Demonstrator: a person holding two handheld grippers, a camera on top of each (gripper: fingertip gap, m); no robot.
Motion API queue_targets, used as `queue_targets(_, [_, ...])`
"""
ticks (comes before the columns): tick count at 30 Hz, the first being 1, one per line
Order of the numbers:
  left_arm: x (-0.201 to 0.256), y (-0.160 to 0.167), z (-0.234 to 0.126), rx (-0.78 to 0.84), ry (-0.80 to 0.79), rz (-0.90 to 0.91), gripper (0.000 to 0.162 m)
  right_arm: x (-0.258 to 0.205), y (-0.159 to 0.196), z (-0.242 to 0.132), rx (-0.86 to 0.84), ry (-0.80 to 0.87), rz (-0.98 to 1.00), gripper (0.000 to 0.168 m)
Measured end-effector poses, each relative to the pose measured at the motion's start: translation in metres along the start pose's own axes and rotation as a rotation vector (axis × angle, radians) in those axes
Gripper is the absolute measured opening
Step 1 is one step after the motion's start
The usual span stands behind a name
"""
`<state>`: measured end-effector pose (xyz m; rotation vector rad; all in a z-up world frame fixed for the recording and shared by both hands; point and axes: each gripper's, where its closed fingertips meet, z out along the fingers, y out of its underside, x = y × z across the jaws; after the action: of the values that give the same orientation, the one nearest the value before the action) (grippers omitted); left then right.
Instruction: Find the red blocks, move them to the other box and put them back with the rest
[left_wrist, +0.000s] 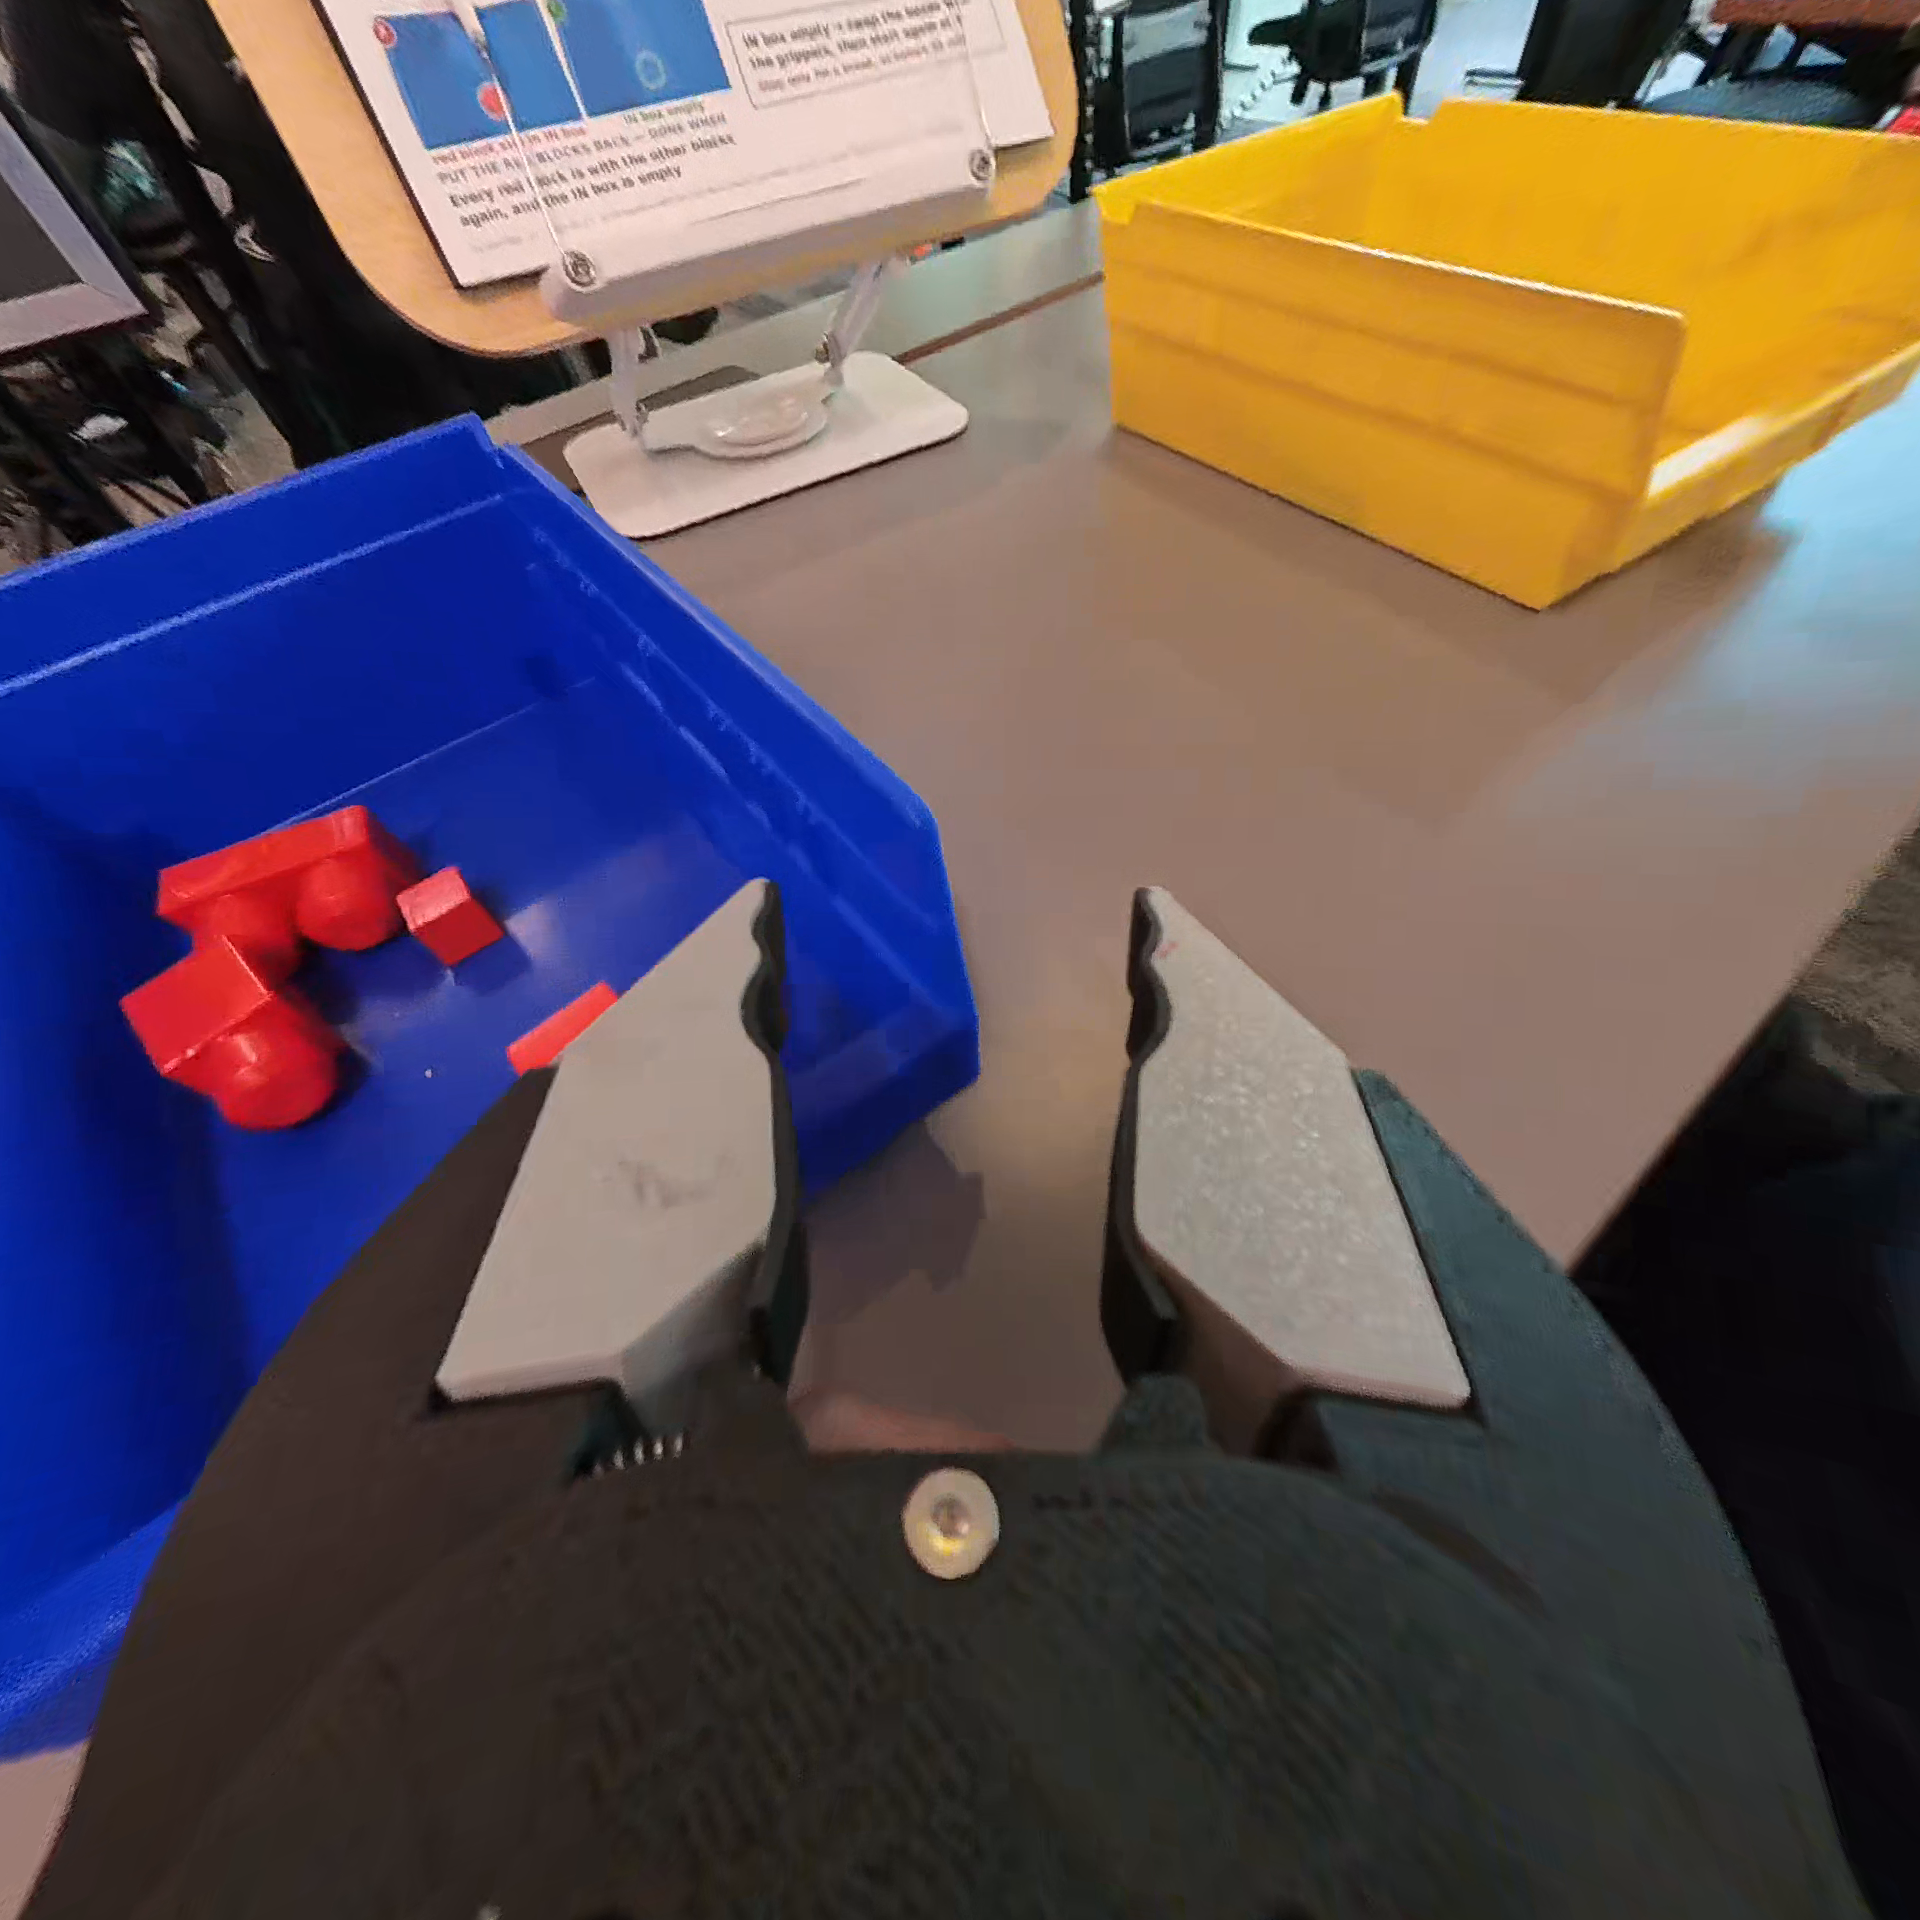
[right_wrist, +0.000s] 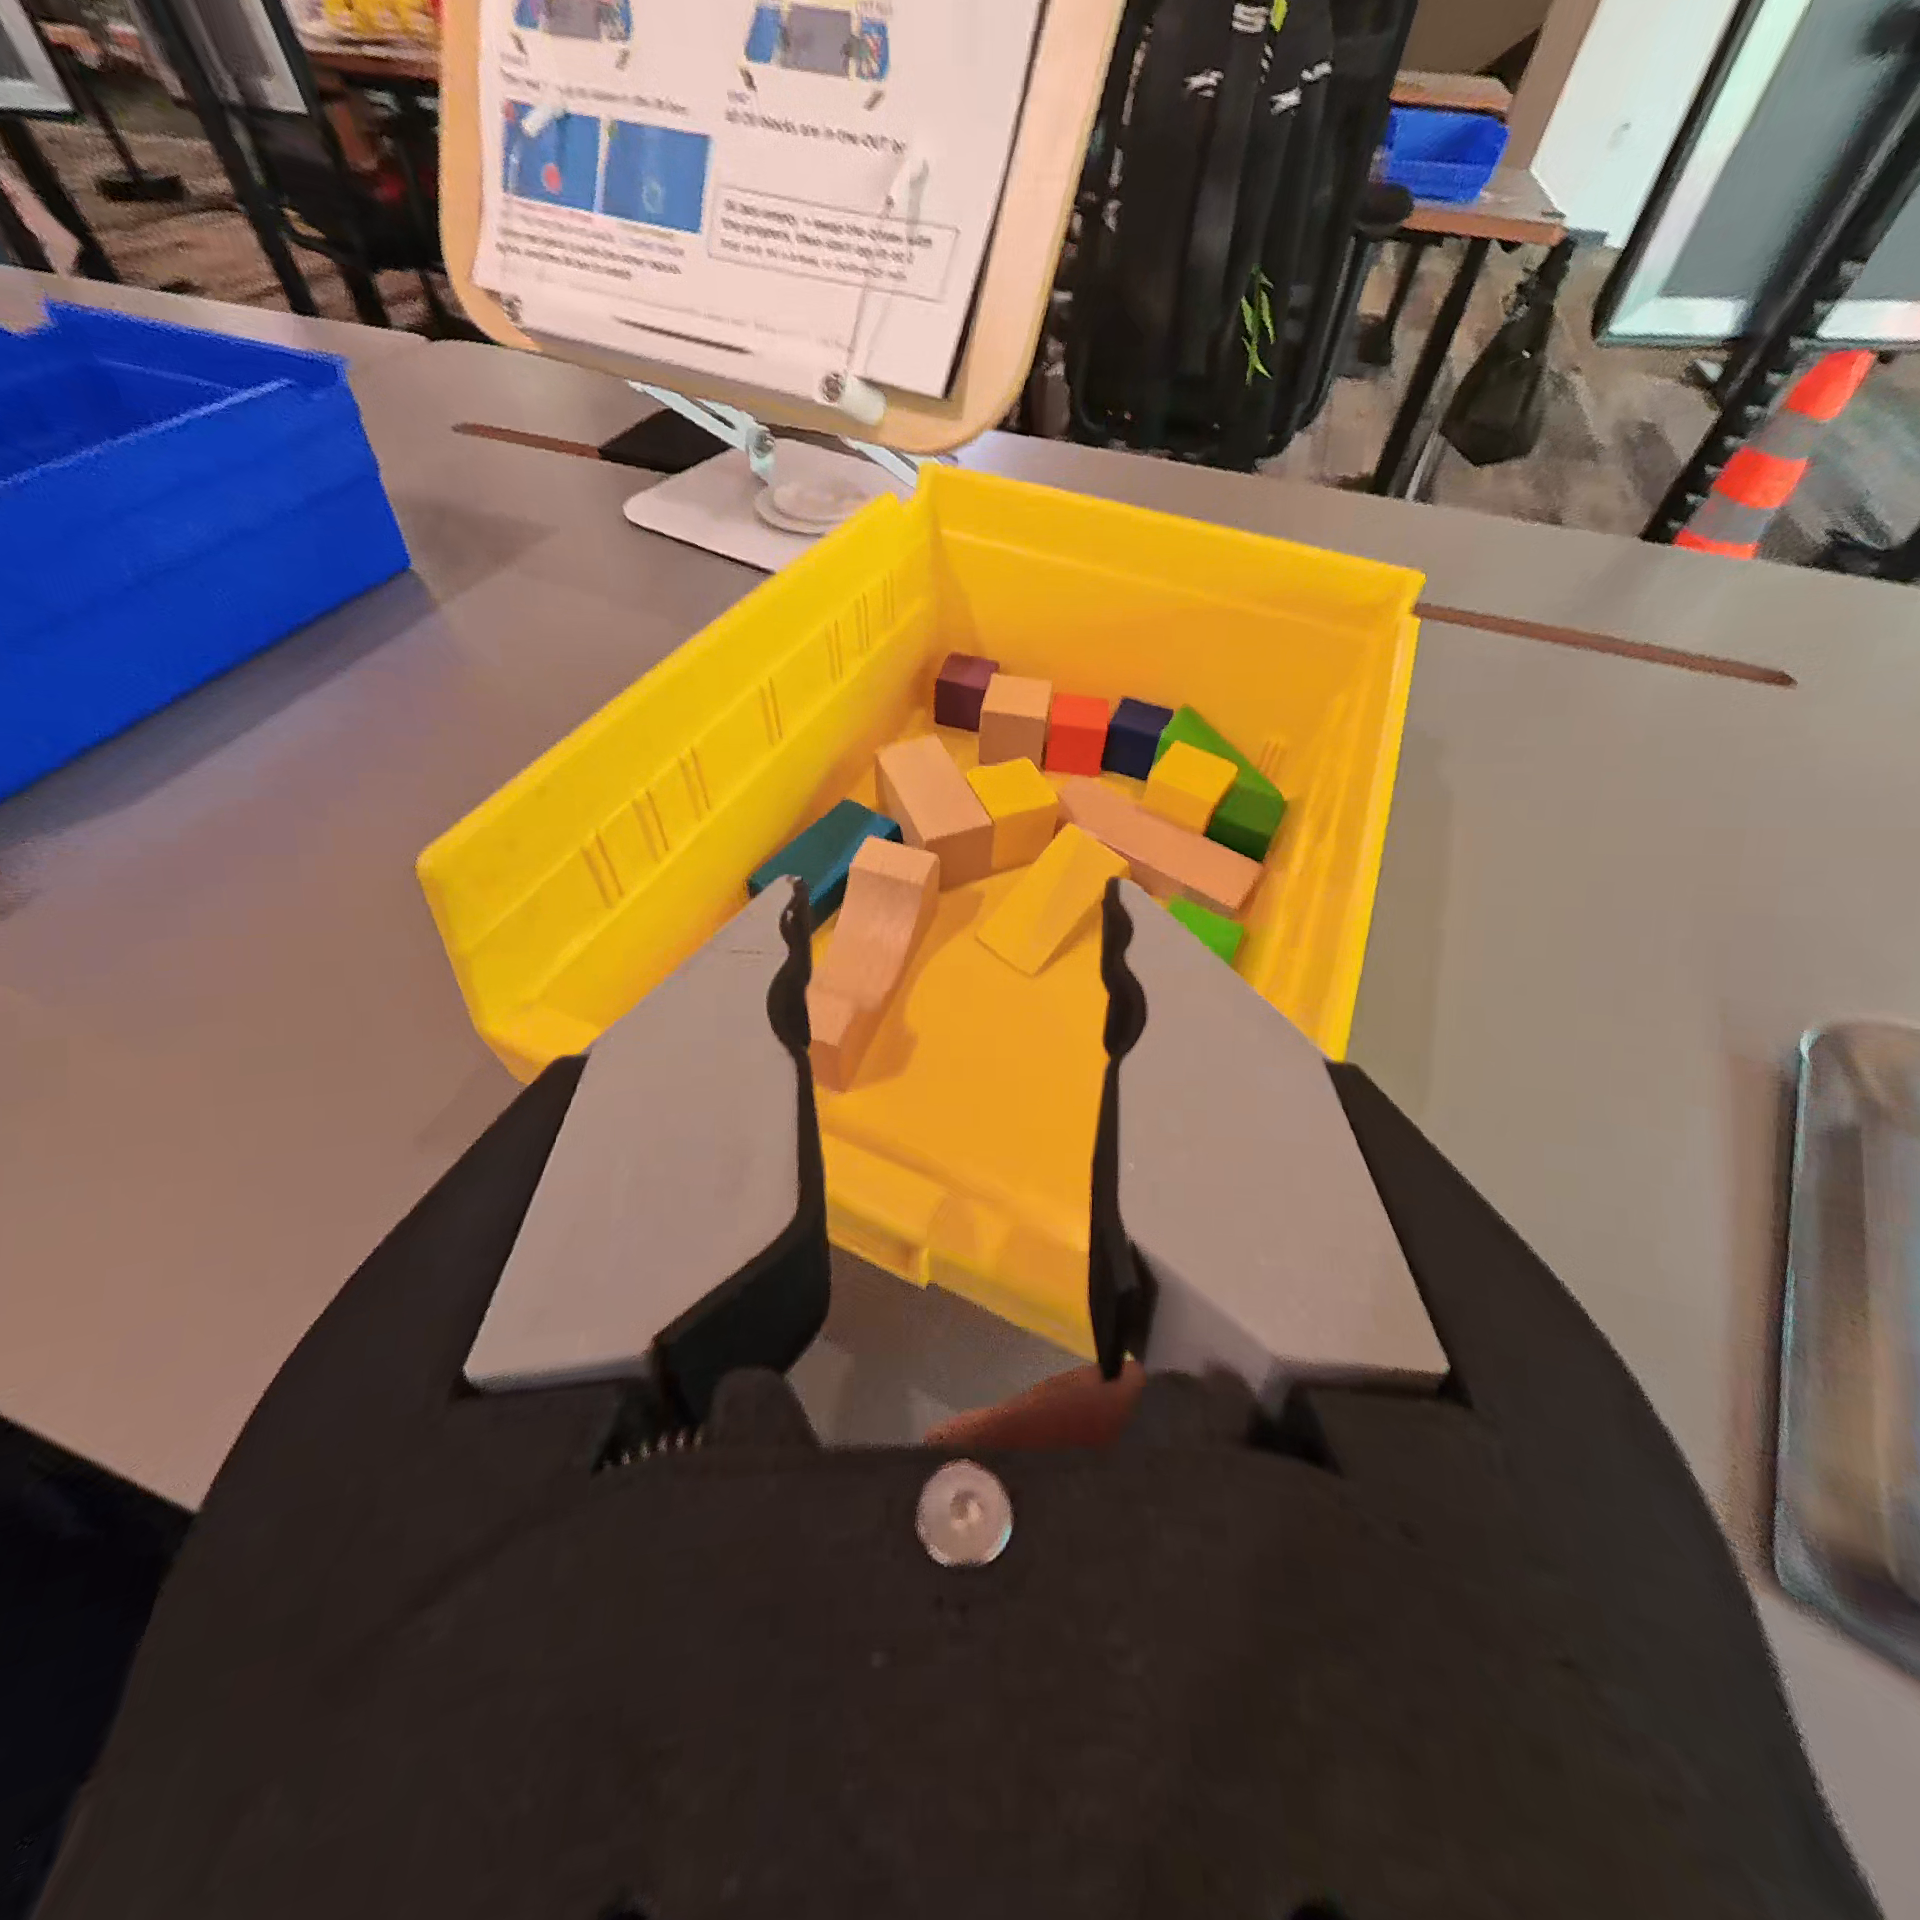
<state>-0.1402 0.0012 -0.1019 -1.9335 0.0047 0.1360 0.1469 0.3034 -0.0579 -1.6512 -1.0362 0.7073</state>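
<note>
Left tongs, black-bodied with grey finger plates, stand open and empty above the grey surface, their left finger overlapping the near right corner of the blue plastic bin. Only the left wrist view looks into this bin: four red blocks lie on its floor. A red arch-like piece lies with its long axis running left to right, a small red cube just beside its right end, a second red rounded piece nearer the camera, and a flat red block partly hidden behind the finger.

Right tongs likewise stand open, holding nothing, over the low front lip of the yellow plastic bin. Only the right wrist view shows this bin's contents: mixed wooden blocks, natural, yellow, green, teal, orange, navy and purple, heaped toward the far wall. A long natural block points toward the camera between the fingers.

Behind both bins stands a tilted instruction board on a white stand.
</note>
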Motion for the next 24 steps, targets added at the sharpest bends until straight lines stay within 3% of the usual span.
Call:
queue_targets(5, [-0.009, 0.001, 0.035, -0.025, -0.1, 0.009, 0.064, -0.026, -0.013, 0.022, 0.018, -0.196, -0.065, 0.055])
queue_targets(9, [-0.026, 0.012, 0.054, -0.102, -0.293, 0.126, 0.032, -0.03, -0.019, 0.041, 0.012, -0.226, -0.132, 0.054])
queue_targets(12, [-0.029, 0.01, 0.06, -0.11, -0.374, 0.12, 0.027, -0.038, -0.017, 0.055, -0.004, -0.262, -0.171, 0.054])
queue_targets(19, [-0.034, 0.007, 0.061, -0.1, -0.343, 0.022, 0.022, -0.081, -0.011, 0.069, -0.035, -0.343, -0.212, 0.058])
queue_targets(21, [-0.036, 0.005, 0.063, -0.086, -0.337, 0.008, 0.021, -0.103, -0.002, 0.067, -0.071, -0.397, -0.194, 0.067])
queue_targets(24, [-0.041, 0.002, 0.07, -0.069, -0.312, -0.008, 0.022, -0.106, 0.016, 0.077, -0.13, -0.291, -0.223, 0.083])
